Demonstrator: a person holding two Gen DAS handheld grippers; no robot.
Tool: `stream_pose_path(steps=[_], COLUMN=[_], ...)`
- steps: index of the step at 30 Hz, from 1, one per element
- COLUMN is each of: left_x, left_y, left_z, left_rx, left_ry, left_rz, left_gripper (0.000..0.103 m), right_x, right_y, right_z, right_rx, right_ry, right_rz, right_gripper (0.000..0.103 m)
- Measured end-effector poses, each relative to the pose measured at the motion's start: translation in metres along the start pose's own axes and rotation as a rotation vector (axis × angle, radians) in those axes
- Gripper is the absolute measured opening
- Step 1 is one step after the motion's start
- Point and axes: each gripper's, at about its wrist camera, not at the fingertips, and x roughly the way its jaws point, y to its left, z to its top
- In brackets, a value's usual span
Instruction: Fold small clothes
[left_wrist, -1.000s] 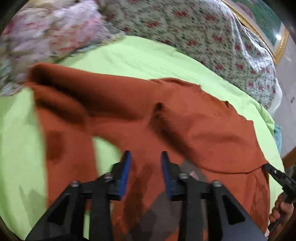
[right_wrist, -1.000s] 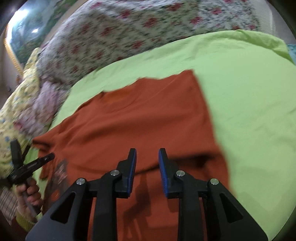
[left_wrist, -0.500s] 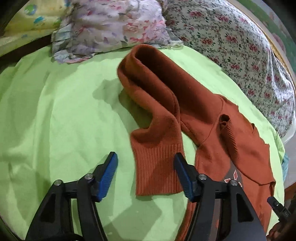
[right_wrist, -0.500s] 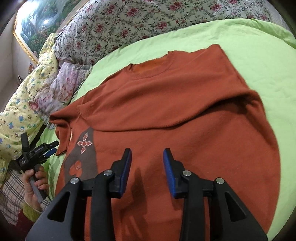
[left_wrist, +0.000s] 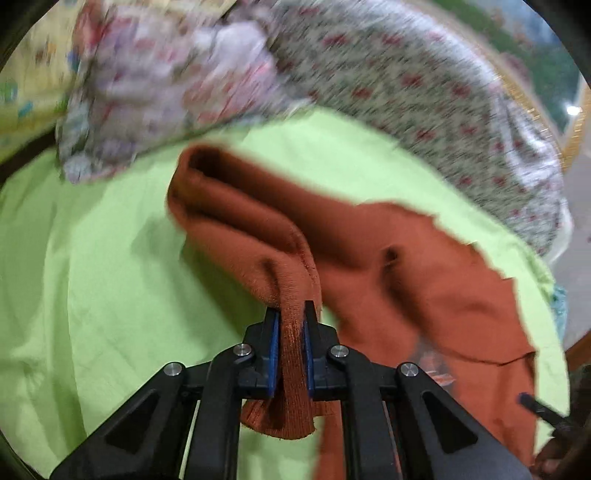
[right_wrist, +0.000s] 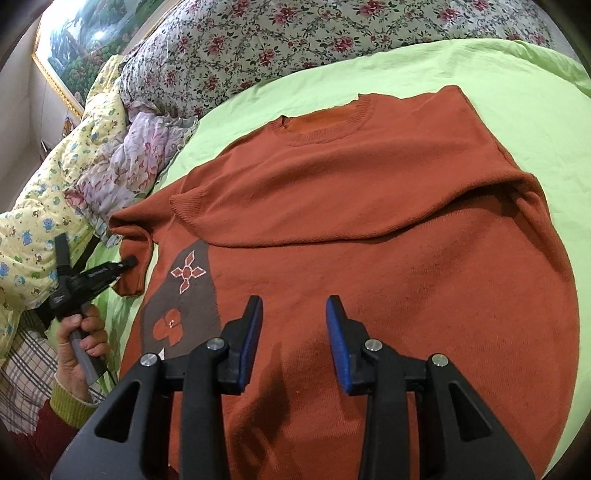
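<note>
A rust-orange knit sweater (right_wrist: 369, 221) lies face up on the green bedsheet (right_wrist: 517, 92), with a brown patch with flower motifs (right_wrist: 184, 295) on its front. One sleeve is folded across the chest. My left gripper (left_wrist: 291, 321) is shut on the ribbed cuff of the other sleeve (left_wrist: 291, 354) and holds it lifted off the sheet; the sleeve (left_wrist: 240, 214) stretches away from it. It also shows in the right wrist view (right_wrist: 129, 263) at the sweater's left side. My right gripper (right_wrist: 293, 314) is open and empty over the sweater's lower body.
Floral quilts and pillows (right_wrist: 258, 48) pile along the far edge of the bed. A yellow printed blanket (right_wrist: 44, 192) lies at the left. A framed picture (right_wrist: 74, 40) hangs on the wall. Bare green sheet (left_wrist: 92, 277) lies left of the sleeve.
My left gripper has closed on the sleeve cuff that lay between its open fingers and lifted it. My right gripper has opened wider over the sweater body.
</note>
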Motion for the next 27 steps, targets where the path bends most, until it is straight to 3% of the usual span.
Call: stream_pose_path(steps=[5, 8, 13, 15, 22, 27], left_x=[-0.039, -0.052, -0.033, -0.008, 0.068, 0.111], left_y=[-0.073, -0.135, -0.224, -0.253, -0.312, -0.324], left_z=[0.023, 0.032, 0.023, 0.012, -0.037, -0.078], left_rx=[0.087, 0.169, 0.284, 0.306, 0.351, 0.412], left_ry=[-0.099, -0.131, -0.107, -0.048, 0.111, 0.241], left_rz=[-0.150, -0.289, -0.406, -0.437, -0.430, -0.389], left_gripper=[0.009, 0.009, 0.009, 0.009, 0.009, 0.012], right_x=[-0.006, -0.014, -0.035, -0.045, -0.072, -0.081], right_y=[-0.008, -0.015, -0.039, -0.051, -0.096, -0.121], right_z=[-0.003, -0.003, -0.004, -0.004, -0.010, -0.012], right_rx=[0.017, 0.035, 0.090, 0.111, 0.197, 0.256], right_ry=[-0.013, -0.033, -0.082, -0.102, -0.150, -0.162], right_rz=[0.007, 0.004, -0.019, -0.039, -0.106, -0.142], right_gripper=[0.037, 0.037, 0.037, 0.037, 0.037, 0.037])
